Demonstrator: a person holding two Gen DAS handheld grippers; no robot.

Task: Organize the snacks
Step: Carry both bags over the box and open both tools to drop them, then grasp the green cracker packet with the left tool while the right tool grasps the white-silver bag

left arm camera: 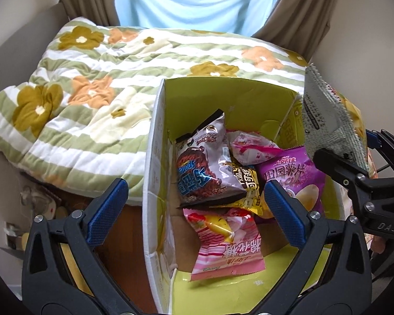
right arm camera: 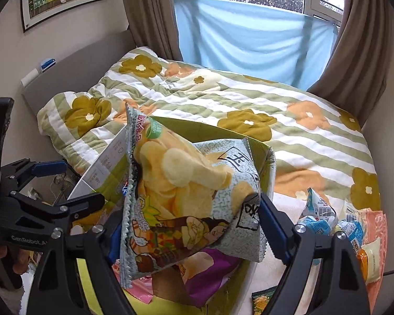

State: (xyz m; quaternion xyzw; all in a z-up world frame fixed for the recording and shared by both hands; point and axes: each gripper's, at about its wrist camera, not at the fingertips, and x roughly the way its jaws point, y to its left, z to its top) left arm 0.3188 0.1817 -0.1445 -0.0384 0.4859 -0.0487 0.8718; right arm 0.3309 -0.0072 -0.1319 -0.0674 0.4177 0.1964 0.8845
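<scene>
Right claw (right arm camera: 189,223) grips a puffy grey-green chip bag (right arm camera: 186,197) above the box (left arm camera: 155,136); left claw (left arm camera: 194,210) gapes wide.

Green-striped floral quilt (left arm camera: 92,84), lime-lined box (left arm camera: 223,94)

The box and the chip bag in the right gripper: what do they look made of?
The box looks like thin printed cardboard, white outside and matte yellow-green inside; its folded flaps and creased corners suggest so. The chip bag, clamped in the right gripper, looks like crinkly plastic film, probably foil-lined, with a slight sheen, zigzag sealed edges and puffy creases.
</scene>
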